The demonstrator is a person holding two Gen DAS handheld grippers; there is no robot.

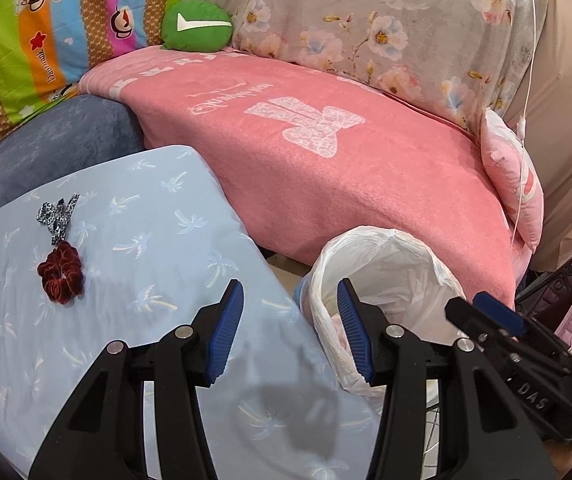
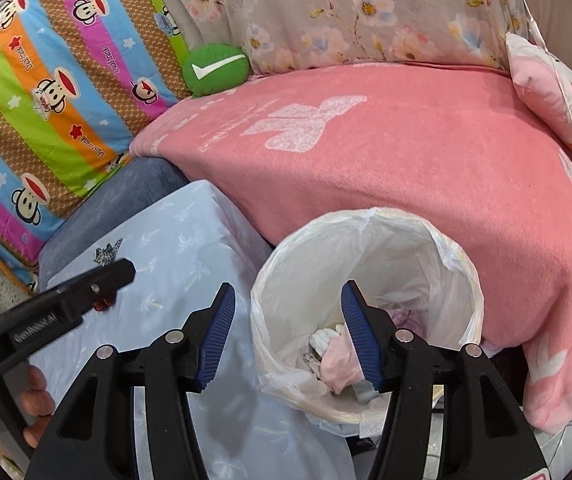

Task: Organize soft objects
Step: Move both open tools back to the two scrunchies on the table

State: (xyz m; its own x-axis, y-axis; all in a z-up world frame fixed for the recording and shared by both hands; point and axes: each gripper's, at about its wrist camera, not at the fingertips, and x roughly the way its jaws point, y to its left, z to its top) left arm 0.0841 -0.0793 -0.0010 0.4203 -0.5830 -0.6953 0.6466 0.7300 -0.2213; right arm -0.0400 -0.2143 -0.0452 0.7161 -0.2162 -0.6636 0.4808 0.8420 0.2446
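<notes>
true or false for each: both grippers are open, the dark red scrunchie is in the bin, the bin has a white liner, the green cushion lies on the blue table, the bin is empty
1. Both the left gripper and right gripper are open. True.
2. The dark red velvet scrunchie is in the bin. False: it lies on the light blue palm-print tablecloth.
3. The round bin has a white plastic liner. True.
4. The round green cushion with a white tick lies on the blue table. False: it sits on the pink blanket.
5. The bin is empty. False: pale pink and white soft items lie inside.
</notes>
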